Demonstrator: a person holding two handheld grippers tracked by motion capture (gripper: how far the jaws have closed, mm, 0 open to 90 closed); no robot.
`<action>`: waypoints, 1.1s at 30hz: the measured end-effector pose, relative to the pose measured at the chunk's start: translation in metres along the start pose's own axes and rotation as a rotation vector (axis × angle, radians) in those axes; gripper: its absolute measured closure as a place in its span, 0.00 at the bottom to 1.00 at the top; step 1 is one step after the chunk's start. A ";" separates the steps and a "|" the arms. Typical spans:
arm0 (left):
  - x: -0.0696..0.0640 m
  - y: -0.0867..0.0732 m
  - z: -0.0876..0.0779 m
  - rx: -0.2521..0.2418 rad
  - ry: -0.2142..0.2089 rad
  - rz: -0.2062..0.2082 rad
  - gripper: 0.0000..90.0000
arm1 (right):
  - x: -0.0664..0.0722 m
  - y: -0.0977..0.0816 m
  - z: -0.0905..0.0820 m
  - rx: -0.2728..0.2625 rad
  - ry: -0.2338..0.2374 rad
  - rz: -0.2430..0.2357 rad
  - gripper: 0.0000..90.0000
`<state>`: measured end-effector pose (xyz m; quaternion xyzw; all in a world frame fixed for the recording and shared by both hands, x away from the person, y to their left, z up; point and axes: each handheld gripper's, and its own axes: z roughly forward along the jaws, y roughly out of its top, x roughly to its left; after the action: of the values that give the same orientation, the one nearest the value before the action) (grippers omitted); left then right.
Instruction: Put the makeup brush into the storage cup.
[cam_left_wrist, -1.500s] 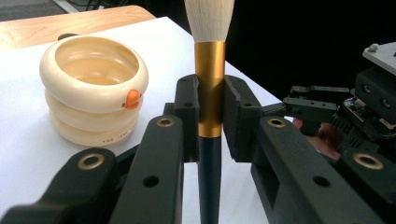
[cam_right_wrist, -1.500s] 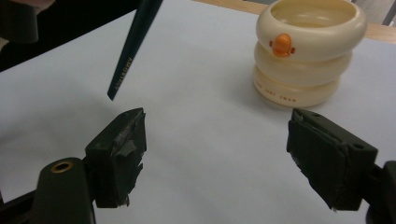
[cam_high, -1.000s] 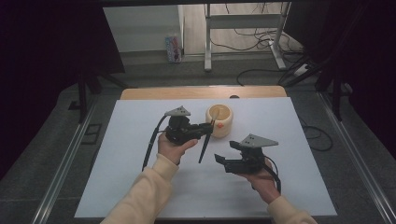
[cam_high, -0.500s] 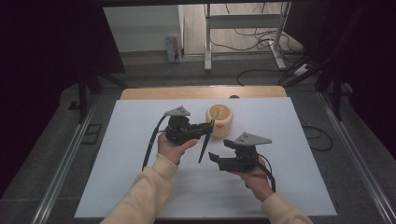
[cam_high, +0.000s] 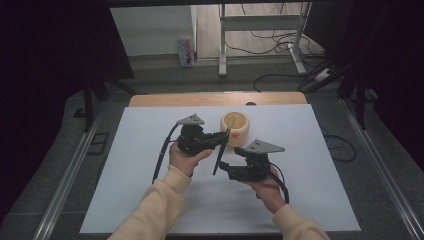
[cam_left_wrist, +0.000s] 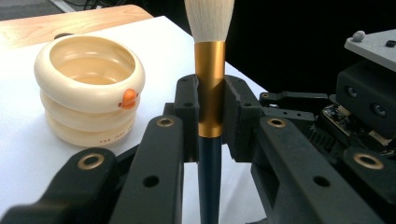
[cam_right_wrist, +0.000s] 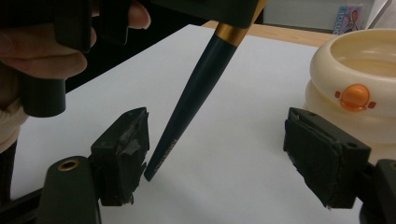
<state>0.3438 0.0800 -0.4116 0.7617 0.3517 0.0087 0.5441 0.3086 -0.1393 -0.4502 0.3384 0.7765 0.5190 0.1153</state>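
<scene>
Cream ringed cup holds nothing visible; brush outside it.

Dim overall in the high view, black at the upper left and right edges. Brightest on the white desk at centre, evenly lit from above, soft shadows only. Blurred at the bottom of both gripper views; sharp on the brush. No glare.

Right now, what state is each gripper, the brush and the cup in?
Left gripper: shut on the brush's gold ferrule.
Right gripper: open, jaws either side of the handle tip.
Brush: held off the table, bristles up in the left gripper view.
Cream cup: upright on the white sheet, ungripped.
</scene>
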 end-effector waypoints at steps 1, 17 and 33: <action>0.000 0.000 0.000 0.000 0.002 -0.001 0.86 | 0.000 0.000 0.001 -0.002 -0.003 0.002 0.26; -0.004 -0.002 0.003 0.004 -0.009 0.012 0.86 | -0.003 0.007 0.012 -0.075 -0.013 0.077 0.43; -0.007 -0.004 0.003 -0.001 -0.018 0.030 0.86 | -0.011 0.007 0.012 -0.054 0.103 0.162 0.85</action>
<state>0.3374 0.0739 -0.4139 0.7667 0.3351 0.0103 0.5476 0.3260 -0.1367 -0.4515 0.3696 0.7372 0.5640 0.0419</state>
